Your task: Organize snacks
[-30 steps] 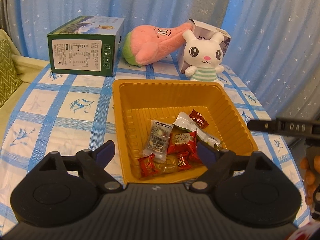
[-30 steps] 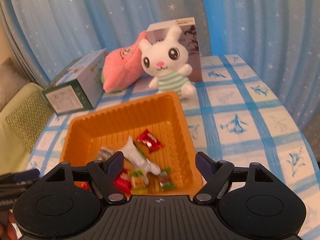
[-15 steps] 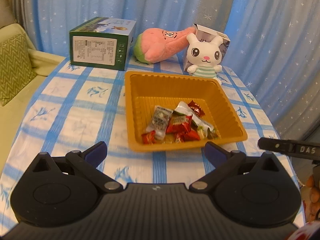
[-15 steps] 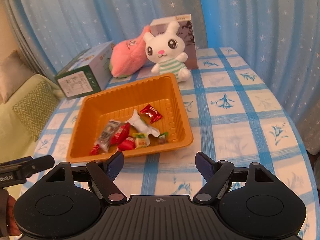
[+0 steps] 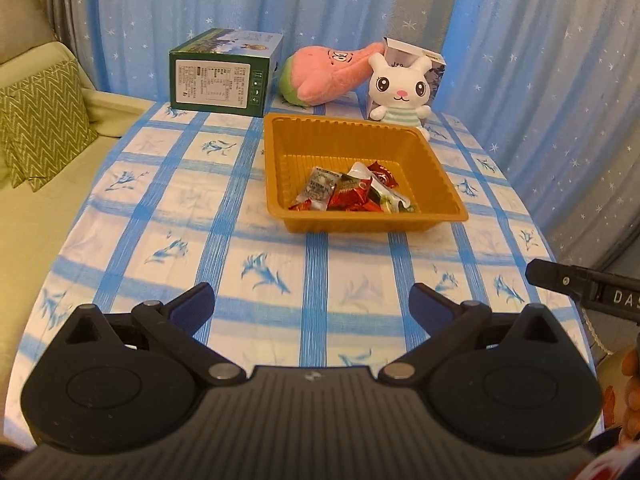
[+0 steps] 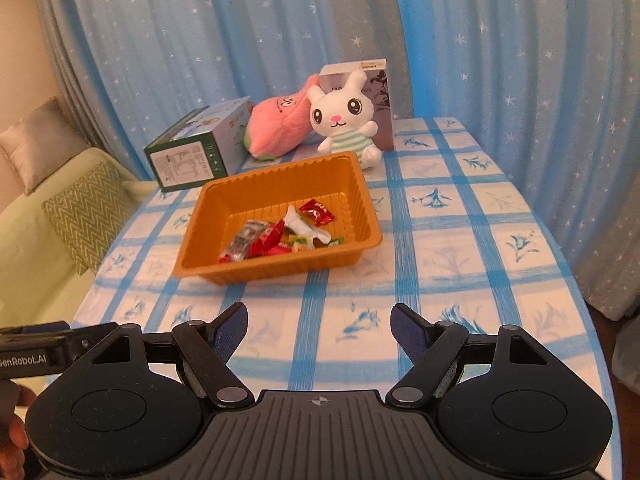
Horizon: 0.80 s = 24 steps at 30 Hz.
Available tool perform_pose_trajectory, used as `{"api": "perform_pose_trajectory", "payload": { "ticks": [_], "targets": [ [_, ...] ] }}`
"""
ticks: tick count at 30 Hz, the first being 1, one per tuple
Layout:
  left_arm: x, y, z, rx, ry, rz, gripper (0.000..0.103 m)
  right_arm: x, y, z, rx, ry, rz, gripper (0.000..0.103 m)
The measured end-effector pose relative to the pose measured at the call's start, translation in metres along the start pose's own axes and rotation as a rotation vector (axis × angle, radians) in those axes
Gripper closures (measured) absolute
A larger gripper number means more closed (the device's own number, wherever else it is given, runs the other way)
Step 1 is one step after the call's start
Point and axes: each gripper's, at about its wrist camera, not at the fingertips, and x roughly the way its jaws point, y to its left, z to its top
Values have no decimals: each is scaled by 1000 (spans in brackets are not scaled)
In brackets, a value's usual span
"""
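An orange plastic tray (image 5: 436,172) (image 6: 362,194) sits mid-table on the blue checked cloth. Several wrapped snacks (image 5: 352,194) (image 6: 280,234) lie heaped in its near half: red wrappers, a clear silver pack, a white one. My left gripper (image 5: 312,298) hangs over the table's near edge, well short of the tray, jaws wide open and empty. In the right wrist view my right gripper (image 6: 318,320) also stands open and empty, back from the tray.
Behind the tray stand a green box (image 5: 224,76), a pink plush (image 5: 324,76), a white rabbit plush (image 5: 400,92) and a grey box (image 6: 380,92). A sofa with a green cushion (image 5: 40,124) lies left. Blue curtains close the back.
Both grippers have pulled back and up from the tray toward the table's near edge. The left jaws stand wider than a second ago. The snacks stay in the tray.
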Motion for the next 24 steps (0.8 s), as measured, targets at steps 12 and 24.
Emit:
{"api": "perform_pose_trajectory", "payload": {
  "ticks": [12,24],
  "targets": [
    [-47,-10,-30,8,3,31,0,-46,18,-39,35,22,21,25],
    [-65,-11,-47,49,2,42,0,-70,41,-61,-15,39,23,25]
  ]
}}
